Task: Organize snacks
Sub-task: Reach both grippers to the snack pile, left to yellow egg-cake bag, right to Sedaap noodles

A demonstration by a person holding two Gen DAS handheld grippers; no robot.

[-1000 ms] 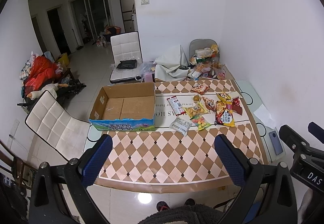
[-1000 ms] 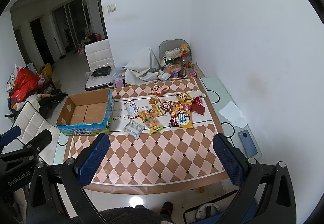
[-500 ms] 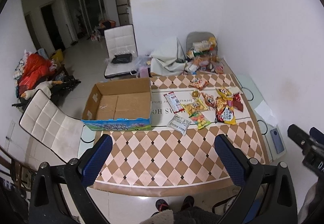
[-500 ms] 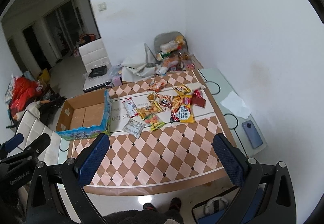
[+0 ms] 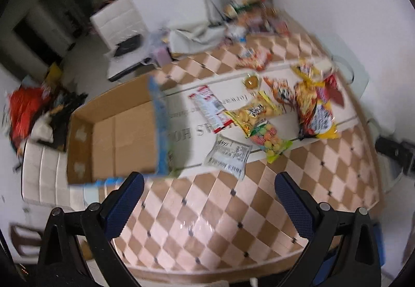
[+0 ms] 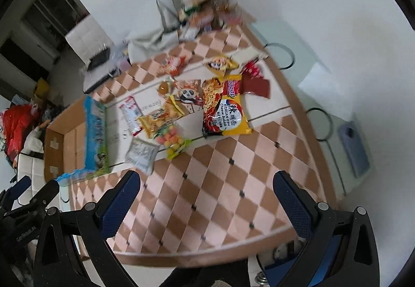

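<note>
Several snack packs lie on the checkered table (image 5: 220, 222): a large yellow noodle bag (image 6: 228, 110) (image 5: 315, 113), a white sachet (image 5: 228, 153) (image 6: 142, 154), a candy bag (image 5: 269, 140) (image 6: 172, 140), a red-and-white pack (image 5: 208, 108) and an orange bag (image 6: 172, 64). An open cardboard box (image 5: 116, 128) (image 6: 74, 139) with a blue side stands at the table's left. My left gripper (image 5: 207, 198) hovers open above the near table edge. My right gripper (image 6: 205, 198) is open too, with nothing between its fingers. Both views are blurred.
More packets are piled on a grey chair (image 6: 202, 1) behind the table. A white chair (image 5: 116, 27) stands at the far left, another (image 5: 44, 173) by the box. A phone (image 6: 354, 152) lies on the glass strip at the right, beside the wall.
Both grippers have dropped and moved forward toward the table while tilting, so the snacks and box look larger and skewed. The fingers stay spread as before.
</note>
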